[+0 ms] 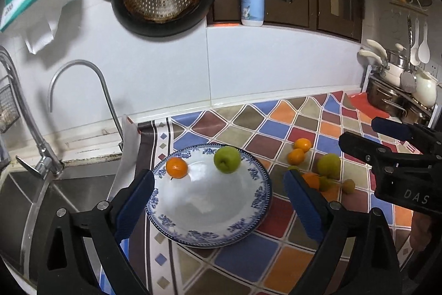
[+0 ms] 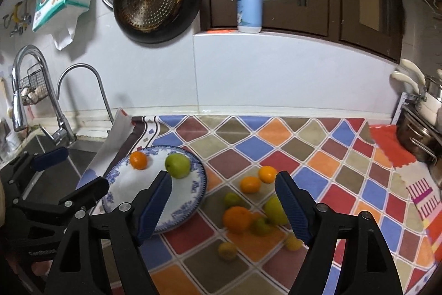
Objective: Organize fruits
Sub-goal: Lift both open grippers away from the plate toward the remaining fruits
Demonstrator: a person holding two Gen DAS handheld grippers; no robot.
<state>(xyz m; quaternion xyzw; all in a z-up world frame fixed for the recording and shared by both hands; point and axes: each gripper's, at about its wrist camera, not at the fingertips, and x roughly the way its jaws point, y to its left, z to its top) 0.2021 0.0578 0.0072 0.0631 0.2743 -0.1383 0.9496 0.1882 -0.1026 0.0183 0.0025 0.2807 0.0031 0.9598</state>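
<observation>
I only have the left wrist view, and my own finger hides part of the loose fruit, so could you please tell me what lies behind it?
Observer: The right wrist view shows a whole large orange there on the checked cloth, with small green fruits beside it.
Operator: Thank you. Is anything lying nearer to us than that orange?
Observer: Yes, a small yellow fruit sits alone on the cloth, on the near side of the pile.
Operator: And is the right gripper carrying anything?
Observer: No. The right gripper is open and its pads touch nothing.
</observation>
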